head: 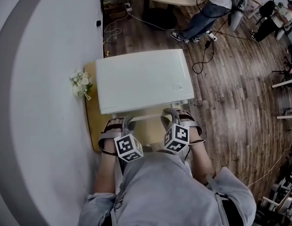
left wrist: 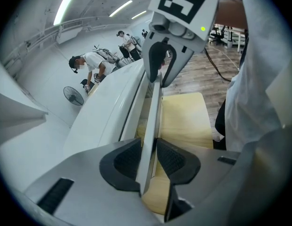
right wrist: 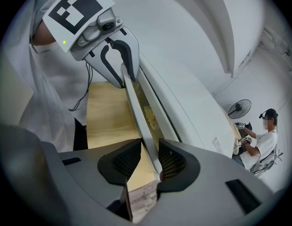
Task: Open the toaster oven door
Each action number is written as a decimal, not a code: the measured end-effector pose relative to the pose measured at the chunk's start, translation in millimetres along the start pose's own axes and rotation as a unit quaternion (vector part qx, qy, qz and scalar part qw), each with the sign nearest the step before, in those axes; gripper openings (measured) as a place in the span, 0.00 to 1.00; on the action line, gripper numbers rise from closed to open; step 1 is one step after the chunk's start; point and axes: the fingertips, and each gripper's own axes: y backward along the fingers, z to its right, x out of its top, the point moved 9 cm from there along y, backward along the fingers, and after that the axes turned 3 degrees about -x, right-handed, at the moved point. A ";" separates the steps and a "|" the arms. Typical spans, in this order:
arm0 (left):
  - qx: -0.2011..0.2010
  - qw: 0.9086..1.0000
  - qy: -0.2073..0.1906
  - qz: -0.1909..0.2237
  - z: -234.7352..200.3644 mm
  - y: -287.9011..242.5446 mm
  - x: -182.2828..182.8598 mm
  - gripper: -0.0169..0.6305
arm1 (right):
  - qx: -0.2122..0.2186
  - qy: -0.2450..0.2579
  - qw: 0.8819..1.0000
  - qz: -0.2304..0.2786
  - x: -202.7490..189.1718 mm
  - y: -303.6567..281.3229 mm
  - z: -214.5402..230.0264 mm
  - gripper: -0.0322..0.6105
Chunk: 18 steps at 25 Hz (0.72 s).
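Both of my grippers are down at the front of the toaster oven (head: 143,79) right now, the white box sitting on the wooden table (head: 92,131) hard by the curved white wall (head: 42,79), with a little bunch of white flowers (head: 81,85) tucked at its left side. The door's handle (head: 146,117), a long white bar, runs across the top of the oven's front, and I'm on it at both ends. My left gripper (left wrist: 148,157) has the bar running straight through its jaws, and both ribbed pads (left wrist: 125,159) sit flush against it, so that side is clamped on the handle. My right gripper (right wrist: 150,157) straddles the far end of the same bar: the jaws stand close on either side, with a thin sliver of daylight between pad and bar, so they're round it but not pressing. Each gripper view looks along the handle to the other gripper with its marker cube, its fingers hooked over the bar. From the head view the door's face is out of sight below the oven's top. Beyond the oven, a person (head: 207,11) stands on the wood floor (head: 231,93)
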 end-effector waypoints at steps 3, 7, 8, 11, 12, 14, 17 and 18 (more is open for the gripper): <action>0.007 1.000 0.009 -0.004 6.5 0.7 0.6 0.18 | -0.010 0.003 1.000 0.007 -3.2 2.3 -6.3 0.21; 0.024 0.999 0.009 -0.020 20.6 2.1 2.2 0.18 | -0.015 0.000 1.000 0.015 -8.8 6.6 -17.8 0.21; 0.031 0.999 0.007 -0.025 25.1 1.7 1.9 0.18 | -0.017 0.000 1.000 0.017 -10.1 7.0 -21.4 0.21; 0.054 0.998 0.008 -0.038 40.7 -0.3 1.3 0.18 | -0.027 0.004 0.999 0.022 -15.8 8.1 -34.2 0.21; 0.059 0.997 0.012 -0.041 45.9 -0.3 1.0 0.19 | -0.029 0.006 0.999 0.023 -17.6 8.9 -38.9 0.21; 0.069 0.996 0.021 -0.045 55.3 0.4 -0.5 0.19 | -0.035 0.008 0.999 0.029 -20.5 10.6 -48.0 0.21; 0.082 0.995 0.034 -0.050 68.1 -0.6 -3.1 0.19 | -0.043 0.009 0.998 0.039 -25.9 11.2 -60.8 0.20; 0.086 0.994 0.037 -0.051 72.3 -1.5 -3.5 0.19 | -0.045 0.009 0.998 0.042 -28.2 11.1 -64.7 0.20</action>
